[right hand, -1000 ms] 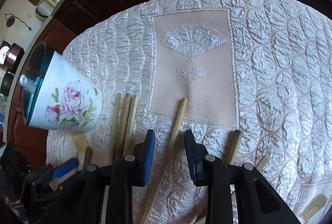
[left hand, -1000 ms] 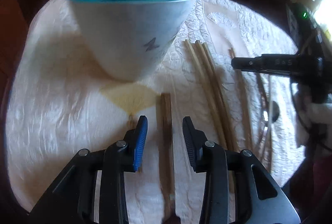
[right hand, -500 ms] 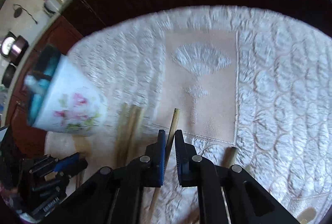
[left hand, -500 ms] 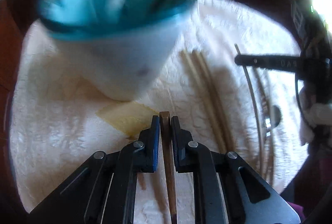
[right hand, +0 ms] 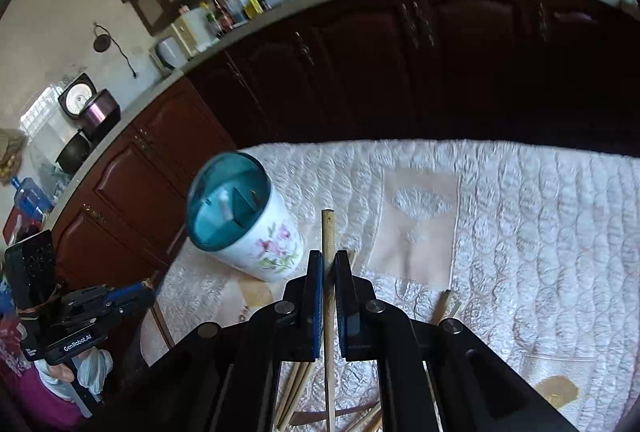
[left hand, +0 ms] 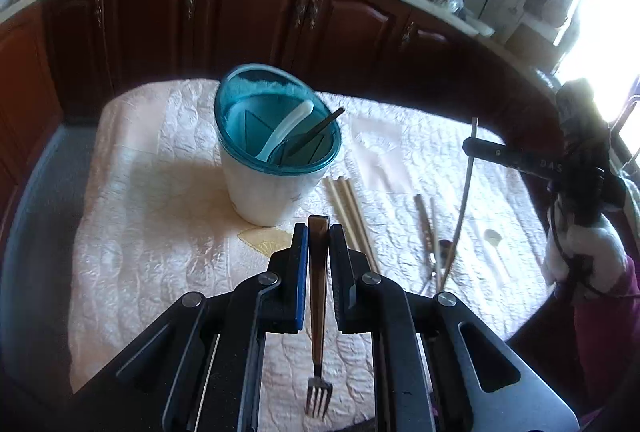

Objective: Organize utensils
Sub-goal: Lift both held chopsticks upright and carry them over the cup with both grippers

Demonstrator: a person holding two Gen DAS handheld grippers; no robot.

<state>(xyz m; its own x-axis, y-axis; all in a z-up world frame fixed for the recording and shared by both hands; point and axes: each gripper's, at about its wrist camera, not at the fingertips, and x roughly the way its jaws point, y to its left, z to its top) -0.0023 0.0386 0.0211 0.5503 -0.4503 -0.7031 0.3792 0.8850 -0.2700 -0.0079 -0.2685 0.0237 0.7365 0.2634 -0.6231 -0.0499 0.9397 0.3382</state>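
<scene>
Utensils are split between the two grippers and the quilted tablecloth [left hand: 152, 216]. The left gripper [left hand: 318, 232] is clamped on a fork [left hand: 319, 296] by its wooden handle, near the handle's end, so the long shaft and metal tines hang down and back toward the camera, clear of the cloth. The right gripper [right hand: 329, 260] is closed on a single chopstick [right hand: 328, 232], held a little below its upper end, the tip poking up past the fingers and the rest trailing down.

Both pieces look light and stiff. The fork is probably tail-heavy at the tines, so a grip this close to the handle end may let it swing or pivot between the pads; the smooth, thin chopstick could likewise rotate or slip if the squeeze eases.

The utensil holder [left hand: 276, 168], a white floral cup with a teal divided rim, stands upright just ahead of the left gripper and already holds a pale spoon [left hand: 286, 130] and a dark utensil. More chopsticks [left hand: 348, 208] lie flat on the cloth just beside the holder, with spoons further right.
</scene>
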